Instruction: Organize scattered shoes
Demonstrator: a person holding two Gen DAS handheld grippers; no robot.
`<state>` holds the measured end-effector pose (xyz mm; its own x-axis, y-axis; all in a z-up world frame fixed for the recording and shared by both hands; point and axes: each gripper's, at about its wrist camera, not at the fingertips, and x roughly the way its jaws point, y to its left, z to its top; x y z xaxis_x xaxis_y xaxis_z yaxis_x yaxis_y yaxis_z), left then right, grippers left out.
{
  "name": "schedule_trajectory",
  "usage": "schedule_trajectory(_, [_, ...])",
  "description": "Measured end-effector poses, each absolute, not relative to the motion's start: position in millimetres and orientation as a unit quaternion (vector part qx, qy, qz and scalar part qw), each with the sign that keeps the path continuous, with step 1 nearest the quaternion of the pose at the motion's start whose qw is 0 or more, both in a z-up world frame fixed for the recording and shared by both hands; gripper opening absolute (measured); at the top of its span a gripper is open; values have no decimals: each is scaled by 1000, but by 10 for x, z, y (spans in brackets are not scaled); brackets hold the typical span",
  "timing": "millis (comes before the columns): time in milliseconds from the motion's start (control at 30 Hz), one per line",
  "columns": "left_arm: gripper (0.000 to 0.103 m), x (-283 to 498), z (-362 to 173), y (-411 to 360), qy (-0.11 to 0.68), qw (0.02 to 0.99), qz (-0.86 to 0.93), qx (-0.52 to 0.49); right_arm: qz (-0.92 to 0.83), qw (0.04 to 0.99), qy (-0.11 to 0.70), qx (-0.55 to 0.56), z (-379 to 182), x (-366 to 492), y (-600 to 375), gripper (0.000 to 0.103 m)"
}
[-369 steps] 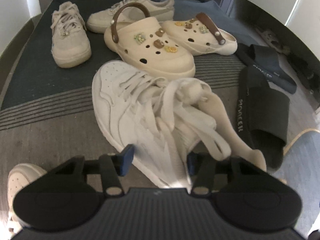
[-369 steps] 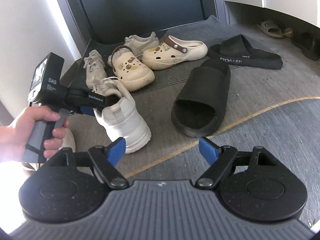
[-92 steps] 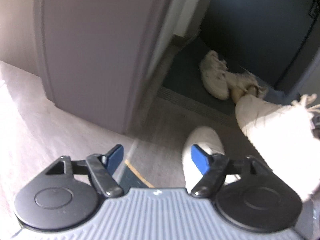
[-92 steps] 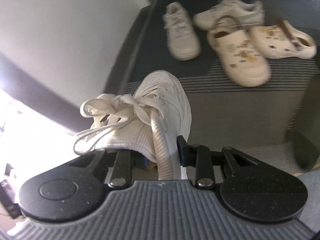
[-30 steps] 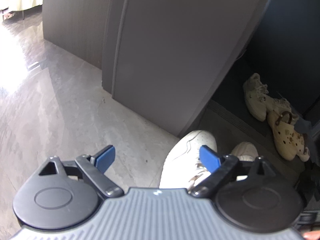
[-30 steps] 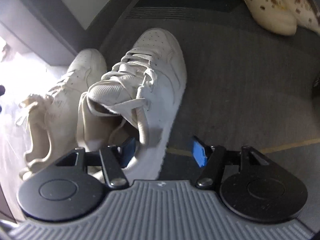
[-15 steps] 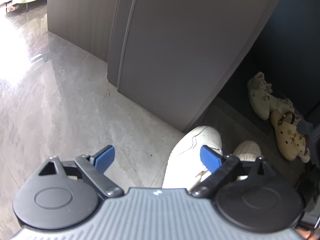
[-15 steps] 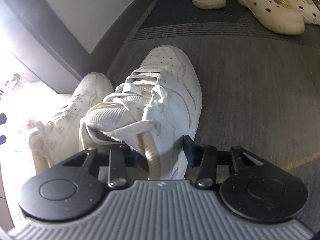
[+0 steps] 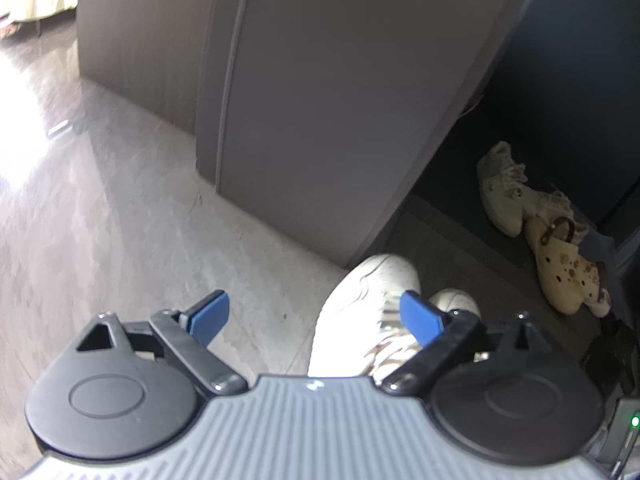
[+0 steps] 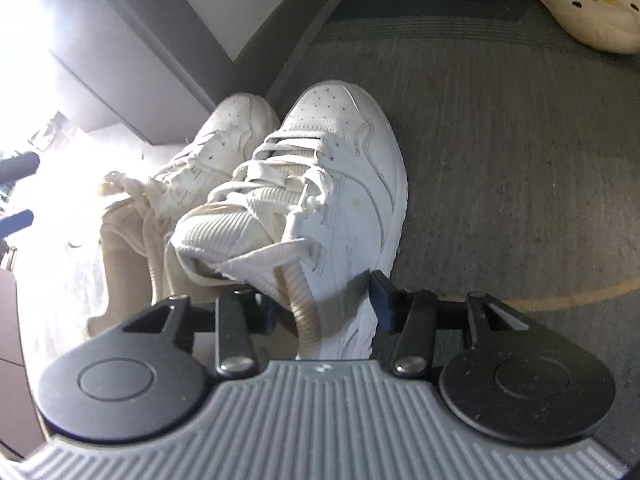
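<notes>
The floor [image 10: 520,168] near the doorway carries everything here: grey carpet, with a darker mat at the far end. On the near left, by the wall corner, two white sneakers stand side by side, toes pointing away. The right white sneaker [image 10: 332,184] lies between the fingers of the right claw [image 10: 320,300], which is closed on its heel collar and tongue; the left white sneaker [image 10: 208,160] sits just beside it, touching or nearly so, partly washed out by glare. This pair looks matched and lined up, so that part of the job seems essentially done once the right claw lets go.

The left claw [image 9: 316,312] hangs above the same pair with its blue pads wide apart, holding nothing.

Left to do, judging by the far end: a beige sneaker [image 9: 500,196] and a cream clog [image 9: 560,272] crowd together at odd angles on the dark mat, with at least one more shoe behind them, not clearly visible. Those look unsorted.
</notes>
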<state>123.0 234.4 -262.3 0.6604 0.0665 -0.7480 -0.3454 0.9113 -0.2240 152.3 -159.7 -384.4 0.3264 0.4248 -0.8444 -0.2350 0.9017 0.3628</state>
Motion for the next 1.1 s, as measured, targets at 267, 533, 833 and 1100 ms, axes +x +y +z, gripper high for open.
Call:
schedule_trajectory(267, [94, 1528, -1579, 1779, 386, 921, -2, -53, 203, 819, 535, 43, -2686, 1377, -1899, 66])
schedule_trajectory(533, [99, 1467, -219, 944, 362, 920, -111, 106, 90, 866, 485, 81, -1093, 1068, -2692, 75])
schedule_trajectory(833, [102, 1528, 160, -149, 385, 905, -141, 115, 26, 904, 390, 173, -443, 931, -3157, 78])
schedule_trajectory(1100, [102, 1548, -346, -1577, 384, 887, -217, 136, -14, 933, 328, 147, -98, 461, -3478, 87])
